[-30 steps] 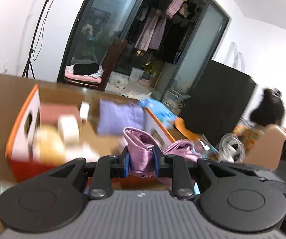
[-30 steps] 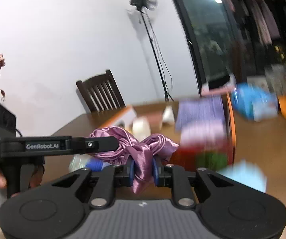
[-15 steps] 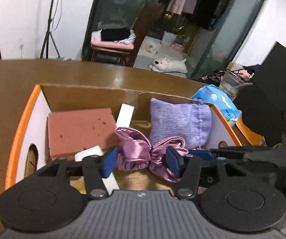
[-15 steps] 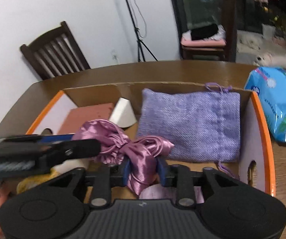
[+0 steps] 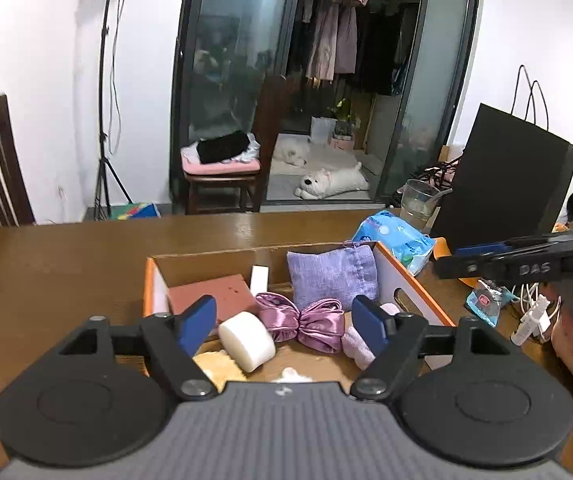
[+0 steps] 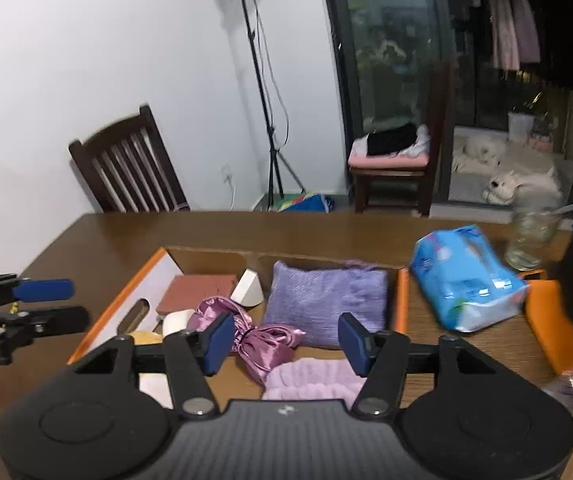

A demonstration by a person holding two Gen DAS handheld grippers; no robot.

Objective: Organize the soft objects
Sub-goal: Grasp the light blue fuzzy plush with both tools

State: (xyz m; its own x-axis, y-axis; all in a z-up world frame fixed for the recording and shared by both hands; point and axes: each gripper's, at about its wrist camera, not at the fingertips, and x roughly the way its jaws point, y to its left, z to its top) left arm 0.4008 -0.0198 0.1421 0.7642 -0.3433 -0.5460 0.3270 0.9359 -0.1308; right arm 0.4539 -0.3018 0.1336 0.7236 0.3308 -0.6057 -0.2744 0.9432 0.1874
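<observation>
Looking out from my left gripper (image 5: pixel 284 318): my own housing cuts off the near end of the cardboard box (image 5: pixel 406 284), and the yellow fluffy thing (image 5: pixel 216 364) and white scrap beside it are only half seen. My blue pads (image 5: pixel 196 322) are spreading, nothing pinched. Past and between them, in the box: satin scrunchie (image 5: pixel 300 320), white round sponge (image 5: pixel 248 340), brick-red sponge (image 5: pixel 210 294), white wedge (image 5: pixel 258 278), lilac pouch (image 5: pixel 332 274), pale purple towel (image 5: pixel 356 344) partly behind my right pad. Beyond the box to the right: blue tissue pack (image 5: pixel 394 242), black bag, glass.

From my right gripper (image 6: pixel 282 338): fingers likewise opening, empty. The scrunchie (image 6: pixel 262 338) lies loose on the box floor beyond them, nearer the left pad. Purple towel (image 6: pixel 310 378) cut off below; pouch (image 6: pixel 326 296) ahead. Right of the box (image 6: pixel 402 292): tissue pack (image 6: pixel 466 276), blurred glass. My left gripper (image 6: pixel 42 302) hangs outside the box's left wall.
</observation>
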